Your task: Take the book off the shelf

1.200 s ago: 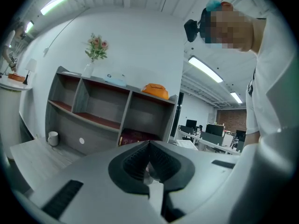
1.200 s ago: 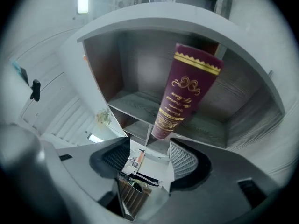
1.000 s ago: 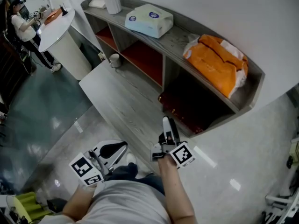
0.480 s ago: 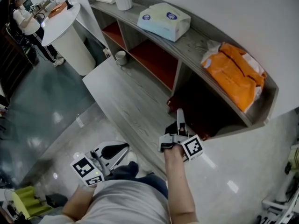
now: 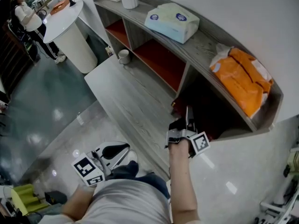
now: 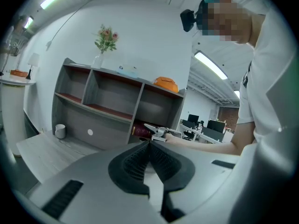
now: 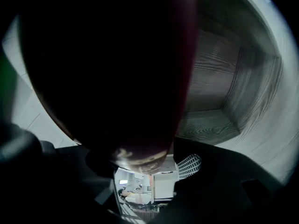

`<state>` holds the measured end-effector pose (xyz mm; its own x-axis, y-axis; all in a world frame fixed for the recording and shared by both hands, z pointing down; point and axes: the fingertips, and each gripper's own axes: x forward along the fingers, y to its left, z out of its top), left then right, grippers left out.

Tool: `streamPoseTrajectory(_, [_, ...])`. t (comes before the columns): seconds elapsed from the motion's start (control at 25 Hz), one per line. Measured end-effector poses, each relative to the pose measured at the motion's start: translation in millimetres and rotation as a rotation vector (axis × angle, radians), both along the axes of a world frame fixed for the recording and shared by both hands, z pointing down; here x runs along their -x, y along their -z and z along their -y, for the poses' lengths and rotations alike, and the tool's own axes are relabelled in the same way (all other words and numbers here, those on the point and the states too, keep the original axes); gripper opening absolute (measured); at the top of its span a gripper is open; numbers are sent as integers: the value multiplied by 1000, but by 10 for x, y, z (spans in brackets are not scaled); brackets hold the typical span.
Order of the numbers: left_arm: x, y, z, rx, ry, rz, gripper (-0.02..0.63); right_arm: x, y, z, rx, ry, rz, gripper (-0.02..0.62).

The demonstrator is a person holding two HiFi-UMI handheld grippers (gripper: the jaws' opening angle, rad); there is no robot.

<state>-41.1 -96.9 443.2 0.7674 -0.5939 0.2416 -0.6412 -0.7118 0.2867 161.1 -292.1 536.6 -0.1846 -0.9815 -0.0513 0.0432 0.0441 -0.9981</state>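
My right hand-held gripper (image 5: 188, 115) sits in the shelf's (image 5: 201, 43) lower right compartment. Its jaws have just been opening wide, with the dark red book's (image 7: 140, 78) end between them (no squeeze yet). Gripping and pulling out remain. My left hand-held gripper (image 5: 119, 149) hangs closed, empty.

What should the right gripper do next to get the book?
Probably close the right gripper on the book. Its jaws have just been opening and stand wide, with the dark red book already between them, not yet squeezed, inside the shelf.
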Motion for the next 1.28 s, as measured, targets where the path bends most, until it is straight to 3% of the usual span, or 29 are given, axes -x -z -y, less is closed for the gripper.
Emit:
streamPoseTrajectory(0.16, [38, 17, -17, -3, 5, -14, 15, -1, 2, 12, -1, -4, 13, 314])
streamPoseTrajectory(0.28, [59, 10, -48, -9, 6, -11, 15, 16, 19, -2, 1, -5, 26, 270])
streamPoseTrajectory(0.56, [105, -7, -136, -1, 10, -19, 15, 30, 19, -57, 8, -3, 28, 265])
streamPoseTrajectory(0.64, [117, -11, -151, 1, 9, -26, 15, 61, 46, -108, 1, 0, 22, 225])
streamPoseTrajectory(1.28, [-1, 9, -229, -1, -70, -58, 15, 536, 75, -800, 6, 101, -5, 219])
